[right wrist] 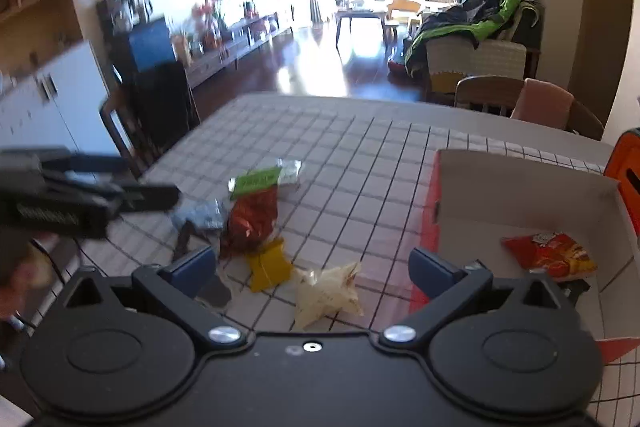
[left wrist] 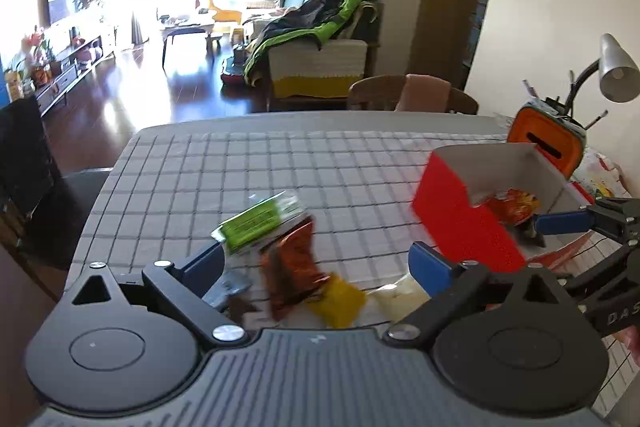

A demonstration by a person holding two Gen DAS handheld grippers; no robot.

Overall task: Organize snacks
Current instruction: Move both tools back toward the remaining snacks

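Sunlit living room lies beyond a table (right wrist: 360, 155) under a checked cloth. On it sits a loose cluster of snacks: a green pack (left wrist: 256, 221), a red-brown bag (left wrist: 290, 273), a yellow packet (right wrist: 269, 267), a pale packet (right wrist: 326, 293) and a bluish pack (right wrist: 202, 213). To their right stands a red box (left wrist: 466, 227), open-topped, with a red chip bag (right wrist: 548, 255) inside. Left gripper (left wrist: 316, 261) hangs over the cluster, jaws spread, gripping nothing. Right gripper (right wrist: 312, 263) hangs near the box, jaws likewise spread and empty.
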